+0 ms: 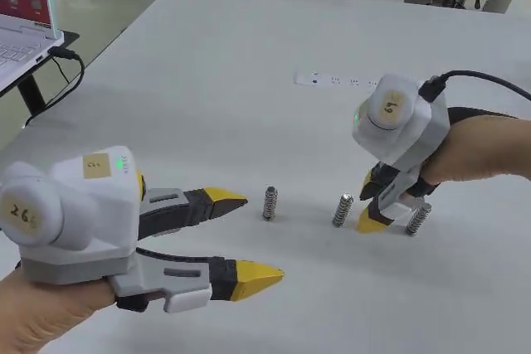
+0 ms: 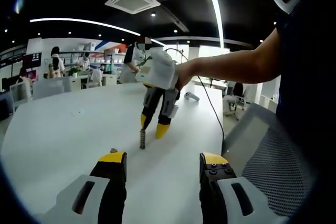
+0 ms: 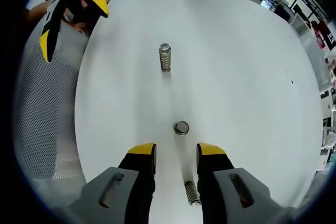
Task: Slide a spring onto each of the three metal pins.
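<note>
Head view: right gripper (image 1: 372, 203) is hovering, jaws apart, between centre spring (image 1: 343, 210) and 3 o'clock spring (image 1: 417, 218).
Left gripper (image 1: 245, 236): hovering open, 7 o'clock.

The right gripper (image 1: 370, 200) stands over the rightmost spring (image 1: 417, 219), and its fingers (image 1: 371, 221) hide part of that spring; touching or apart cannot be told. In the right gripper view the same spring's near end is lost between the fingers. There the middle spring (image 3: 181, 127) shows end-on, its length hidden. The laptop (image 1: 21, 6) is cut off at the far left.
</note>
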